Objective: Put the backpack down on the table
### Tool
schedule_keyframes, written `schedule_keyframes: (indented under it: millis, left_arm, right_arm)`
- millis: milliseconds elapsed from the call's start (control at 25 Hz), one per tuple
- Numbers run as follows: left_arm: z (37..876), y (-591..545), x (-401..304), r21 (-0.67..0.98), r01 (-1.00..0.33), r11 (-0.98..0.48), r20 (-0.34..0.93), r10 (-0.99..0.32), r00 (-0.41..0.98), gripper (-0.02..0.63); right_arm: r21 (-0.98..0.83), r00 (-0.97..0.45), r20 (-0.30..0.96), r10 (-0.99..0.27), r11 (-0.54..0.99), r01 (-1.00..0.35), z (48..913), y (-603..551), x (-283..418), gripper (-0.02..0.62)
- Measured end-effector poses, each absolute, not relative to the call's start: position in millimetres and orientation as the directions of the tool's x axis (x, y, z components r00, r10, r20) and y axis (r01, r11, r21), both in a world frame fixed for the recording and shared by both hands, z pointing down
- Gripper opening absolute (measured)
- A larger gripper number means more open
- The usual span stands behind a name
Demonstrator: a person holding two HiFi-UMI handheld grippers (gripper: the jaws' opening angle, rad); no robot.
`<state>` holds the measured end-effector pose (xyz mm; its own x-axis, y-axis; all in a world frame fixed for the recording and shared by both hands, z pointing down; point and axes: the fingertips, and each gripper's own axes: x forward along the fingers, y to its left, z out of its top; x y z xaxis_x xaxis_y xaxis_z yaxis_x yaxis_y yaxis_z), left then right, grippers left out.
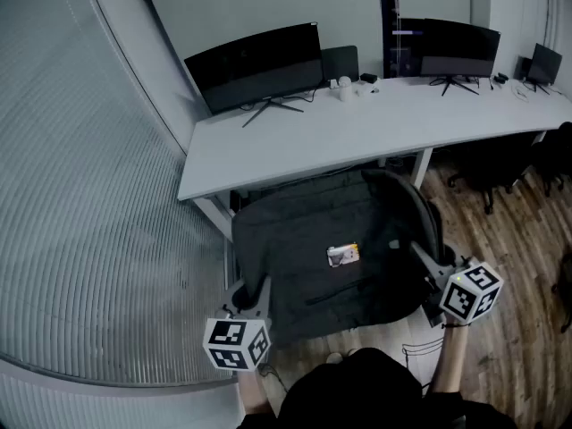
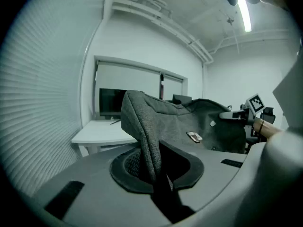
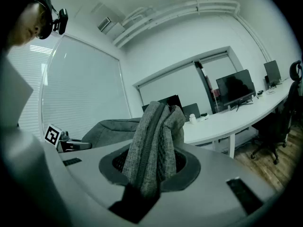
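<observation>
A dark grey fabric backpack hangs spread flat between my two grippers, just in front of the white table and below its edge. A small yellow-and-white tag sits on its face. My left gripper is shut on the backpack's near left corner; in the left gripper view the grey fabric rises out of the jaws. My right gripper is shut on the right side; a thick fold of fabric fills its jaws.
On the table stand two dark monitors, a small white object and cables. A ribbed blind wall runs along the left. Black office chairs stand on the wood floor at right.
</observation>
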<state>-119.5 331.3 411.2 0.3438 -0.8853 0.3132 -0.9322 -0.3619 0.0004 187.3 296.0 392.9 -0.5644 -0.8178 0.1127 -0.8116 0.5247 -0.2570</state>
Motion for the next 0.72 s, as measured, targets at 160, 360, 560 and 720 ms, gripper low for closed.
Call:
schedule_keyframes:
  millis: [160,360,560,720]
  left_arm:
    - [414.4,331.2,-119.4,0.006,-0.934,-0.358,0.316,-0.885,0.342,0.060]
    - [414.9,332.6,-118.5,0.014,-0.937,-0.348,0.313,-0.889,0.335,0.060]
    - [419.8,330.8,-117.5,0.018,-0.942,-0.336,0.313,-0.893,0.325,0.060]
    - [422.6,325.3,-114.8,0.020,-0.946,-0.323,0.310,-0.898,0.313,0.060]
  right_arm:
    - [-0.253,-0.563,0.116,-0.818,0.524,-0.813,394.5,295.4,187.1,0.112]
    - [-0.252,-0.570,0.116,-0.813,0.531,-0.809,395.3,295.5,188.3,0.111]
    - [-0.248,-0.576,0.116,-0.809,0.537,-0.806,399.7,291.0,188.8,0.112]
    - [-0.253,-0.582,0.112,-0.806,0.543,-0.801,403.9,283.3,191.5,0.112]
